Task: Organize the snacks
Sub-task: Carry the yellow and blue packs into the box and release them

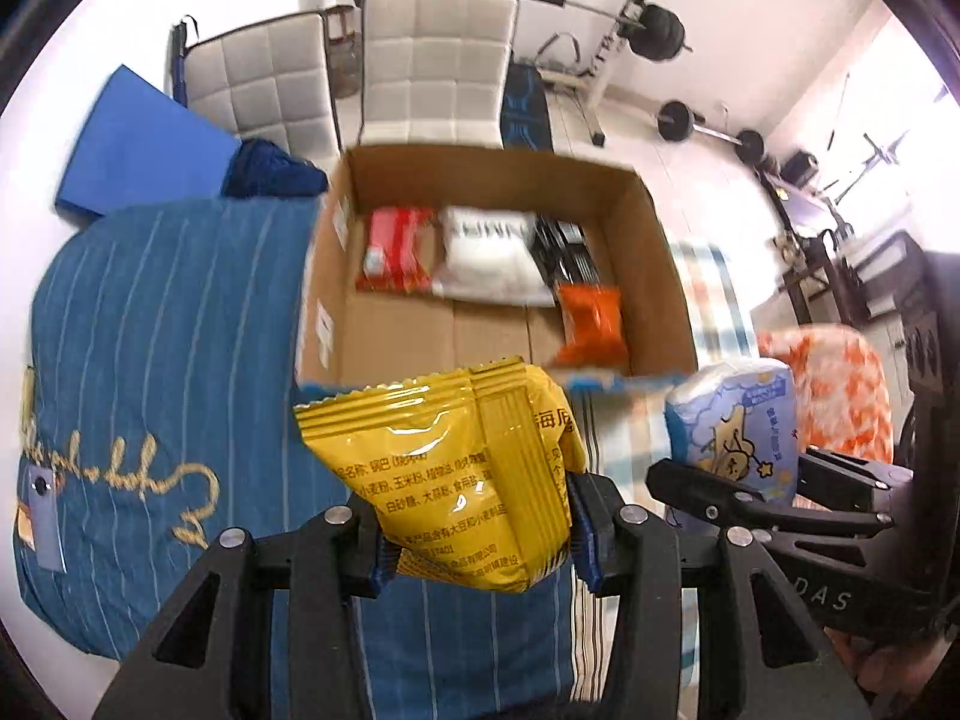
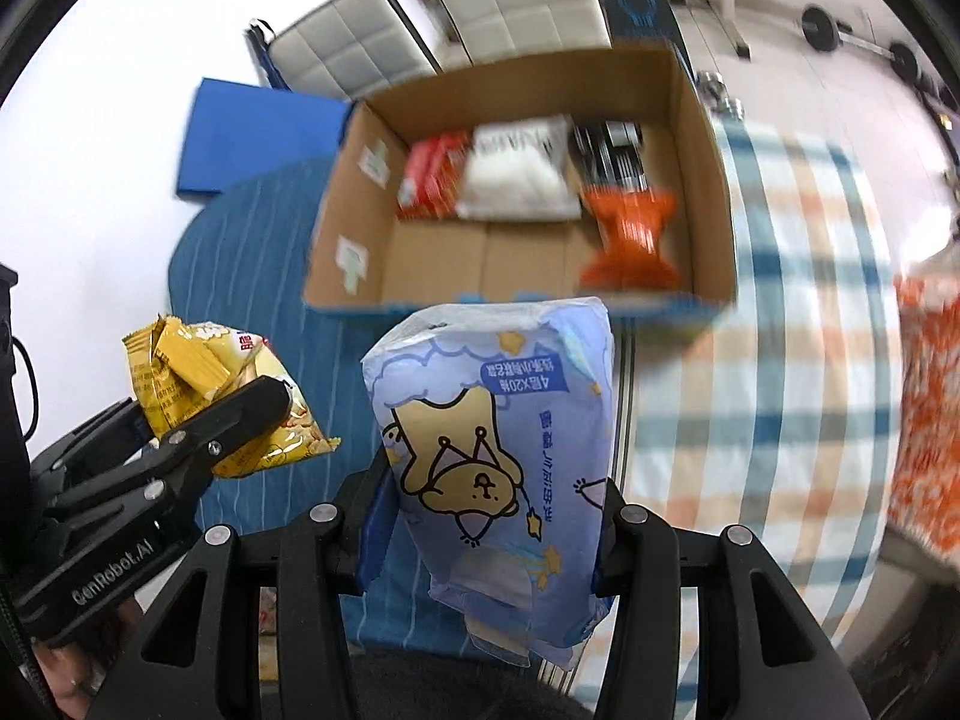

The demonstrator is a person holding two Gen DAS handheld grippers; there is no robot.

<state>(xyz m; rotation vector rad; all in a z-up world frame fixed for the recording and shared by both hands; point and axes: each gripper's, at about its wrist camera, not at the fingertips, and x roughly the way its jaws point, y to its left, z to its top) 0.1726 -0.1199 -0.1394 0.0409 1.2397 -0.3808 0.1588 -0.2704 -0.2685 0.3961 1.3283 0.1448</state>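
Note:
My left gripper (image 1: 480, 534) is shut on a yellow snack bag (image 1: 456, 468), held above the blue striped cloth (image 1: 168, 324). The right gripper (image 2: 489, 534) is shut on a pale blue pack with a cartoon bear (image 2: 498, 450). Each gripper also shows in the other's view: the left gripper (image 2: 198, 420) with the yellow snack bag (image 2: 204, 384), and the right gripper (image 1: 744, 486) with the blue pack (image 1: 732, 426). Ahead stands an open cardboard box (image 1: 660, 252) holding a red pack (image 1: 396, 252), a white bag (image 1: 492, 258), a dark pack (image 1: 564, 246) and an orange bag (image 1: 591, 324).
A blue folder (image 1: 132, 144) lies behind the cloth at the left. Two white padded chairs (image 1: 438, 66) stand behind the box, with barbell equipment (image 1: 660, 30) further back. A checked cloth (image 2: 780, 324) spreads to the right, and an orange-patterned item (image 2: 930, 408) sits at its right edge.

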